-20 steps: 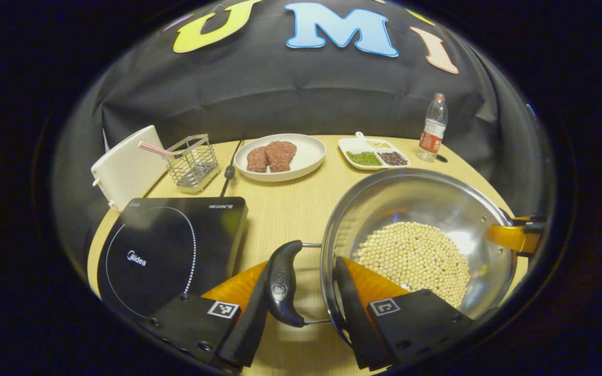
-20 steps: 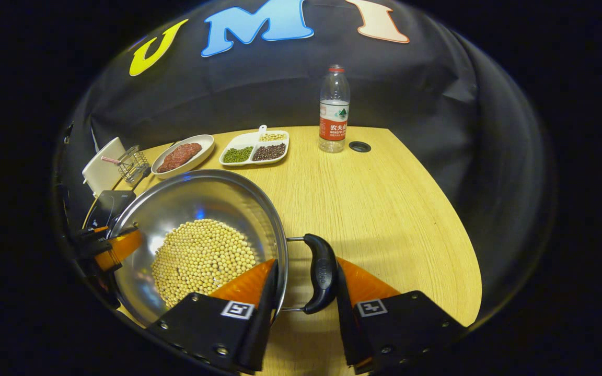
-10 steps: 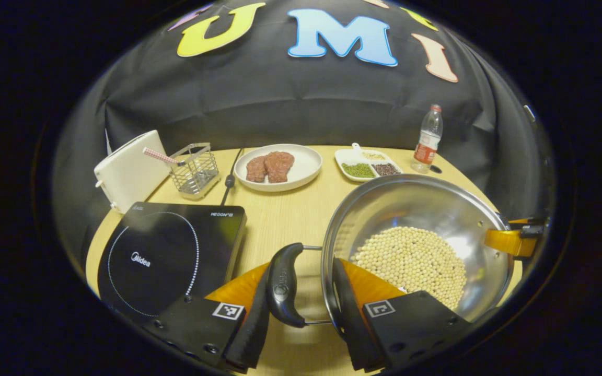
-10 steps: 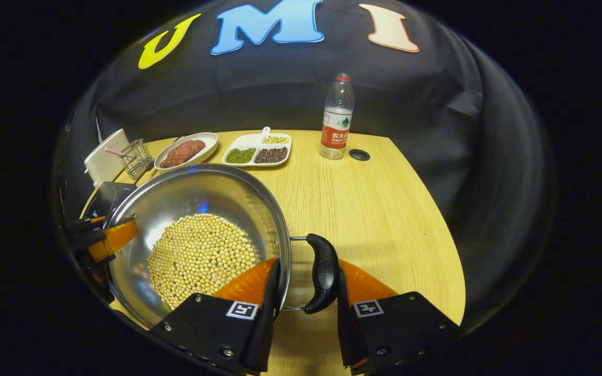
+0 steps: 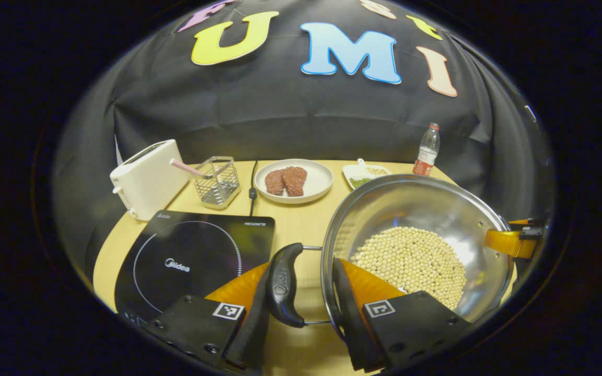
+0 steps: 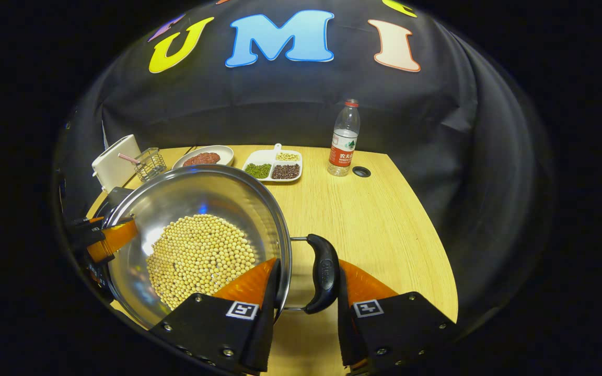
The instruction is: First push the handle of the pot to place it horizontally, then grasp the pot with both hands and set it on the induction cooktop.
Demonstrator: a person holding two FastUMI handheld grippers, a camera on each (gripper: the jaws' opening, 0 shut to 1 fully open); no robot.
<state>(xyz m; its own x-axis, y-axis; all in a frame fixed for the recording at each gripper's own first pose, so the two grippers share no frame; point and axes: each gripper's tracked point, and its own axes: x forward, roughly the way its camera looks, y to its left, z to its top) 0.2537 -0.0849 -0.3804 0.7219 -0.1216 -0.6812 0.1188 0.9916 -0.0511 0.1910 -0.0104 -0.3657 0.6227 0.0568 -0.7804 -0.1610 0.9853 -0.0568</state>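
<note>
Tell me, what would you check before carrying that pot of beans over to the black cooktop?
1. Grip of the left claw: one finger outside the handle, the other inside the wall of the pot: ok.
2. Grip of the right claw: same hold on the opposite handle: ok.
3. Top of the cooktop bare, nothing standing on it: ok.
4. The beans settled in the pot's bottom, none seen on the table: ok.
5. Pot lifted free of the table: cannot tell.
6. Pot held level: cannot tell.
</note>
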